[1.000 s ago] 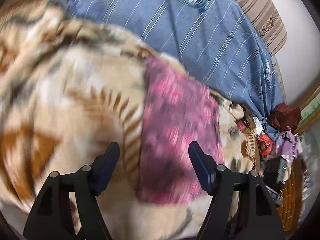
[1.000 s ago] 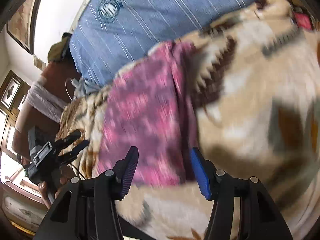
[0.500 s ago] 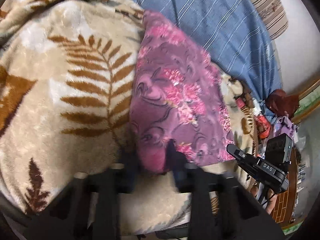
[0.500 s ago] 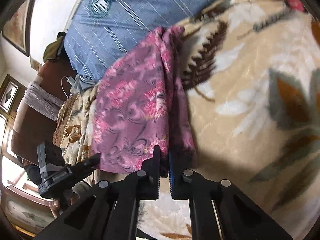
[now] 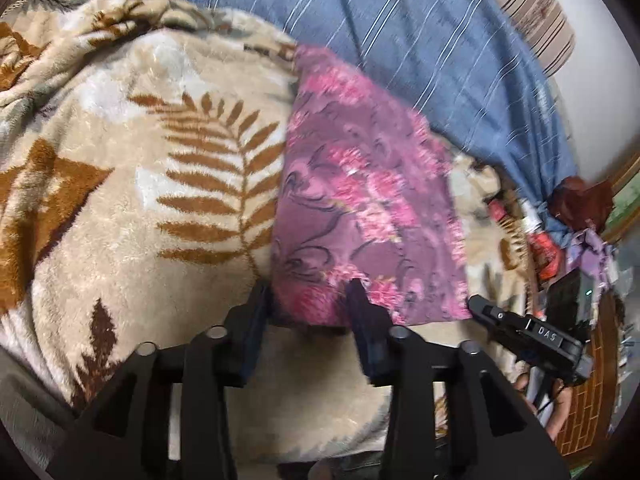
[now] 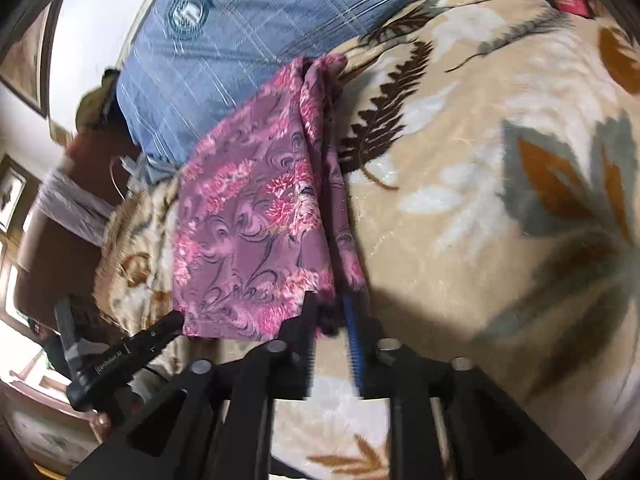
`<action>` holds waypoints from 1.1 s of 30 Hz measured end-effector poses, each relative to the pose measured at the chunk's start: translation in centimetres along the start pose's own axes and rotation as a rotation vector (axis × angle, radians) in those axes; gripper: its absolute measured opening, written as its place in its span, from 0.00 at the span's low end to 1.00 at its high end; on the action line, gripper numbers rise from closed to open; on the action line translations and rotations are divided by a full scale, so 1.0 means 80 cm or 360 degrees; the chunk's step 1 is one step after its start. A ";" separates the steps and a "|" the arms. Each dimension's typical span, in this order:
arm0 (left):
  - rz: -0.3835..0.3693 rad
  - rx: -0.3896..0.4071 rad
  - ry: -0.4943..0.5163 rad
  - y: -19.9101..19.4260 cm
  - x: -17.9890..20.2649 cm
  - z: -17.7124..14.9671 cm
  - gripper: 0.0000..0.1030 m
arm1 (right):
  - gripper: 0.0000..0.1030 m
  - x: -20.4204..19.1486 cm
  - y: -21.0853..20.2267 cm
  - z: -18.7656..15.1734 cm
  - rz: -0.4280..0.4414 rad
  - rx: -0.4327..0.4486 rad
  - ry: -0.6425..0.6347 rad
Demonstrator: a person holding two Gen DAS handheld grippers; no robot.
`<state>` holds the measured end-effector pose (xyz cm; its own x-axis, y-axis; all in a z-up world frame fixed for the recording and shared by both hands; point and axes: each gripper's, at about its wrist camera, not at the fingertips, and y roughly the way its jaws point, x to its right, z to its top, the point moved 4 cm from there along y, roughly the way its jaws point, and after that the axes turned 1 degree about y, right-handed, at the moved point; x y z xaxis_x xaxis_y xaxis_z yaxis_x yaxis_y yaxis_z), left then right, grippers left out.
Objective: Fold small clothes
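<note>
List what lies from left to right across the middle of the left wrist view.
Leaf-patterned beige blanket → pink floral garment → strip of the same blanket → heap of clutter at the far right edge.

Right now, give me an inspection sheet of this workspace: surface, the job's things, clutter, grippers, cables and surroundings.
Surface: beige leaf-print blanket over a bed, rumpled at its far edge.
Job's things: pink floral garment, folded into a long panel, lying flat on the blanket.
Clutter: small heap of red and purple items beyond the garment's far side; blue striped cloth behind it.
Grippers: left hand-held gripper jaws have just been opening, near corner of the garment between them; right hand-held gripper likewise, astride the other near corner.
Cables: thin white cord near the headboard side.
Surroundings: white wall, framed picture.
</note>
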<state>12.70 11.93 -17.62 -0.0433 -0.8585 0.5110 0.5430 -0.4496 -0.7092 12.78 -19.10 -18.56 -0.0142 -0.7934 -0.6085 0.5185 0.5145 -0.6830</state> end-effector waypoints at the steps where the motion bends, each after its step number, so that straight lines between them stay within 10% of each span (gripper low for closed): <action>1: -0.0006 0.0033 -0.0013 -0.005 -0.002 -0.001 0.52 | 0.47 0.004 -0.007 0.000 0.0009 0.0032 0.0019; 14: -0.0096 -0.0059 -0.0186 0.025 -0.021 -0.002 0.52 | 0.41 0.000 0.024 0.002 0.0003 -0.0045 -0.0013; 19: -0.0125 -0.0043 -0.0190 0.018 -0.019 -0.002 0.11 | 0.11 -0.005 0.017 0.001 0.0017 -0.0062 -0.0007; 33: 0.0114 0.0014 -0.0023 0.013 -0.011 -0.008 0.22 | 0.19 0.006 0.023 -0.010 0.0039 -0.0094 0.0051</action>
<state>12.76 12.02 -19.14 0.0080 -0.8848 0.4659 0.5516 -0.3847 -0.7401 13.09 -18.28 -20.44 -0.0299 -0.7699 -0.6375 0.4676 0.5529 -0.6897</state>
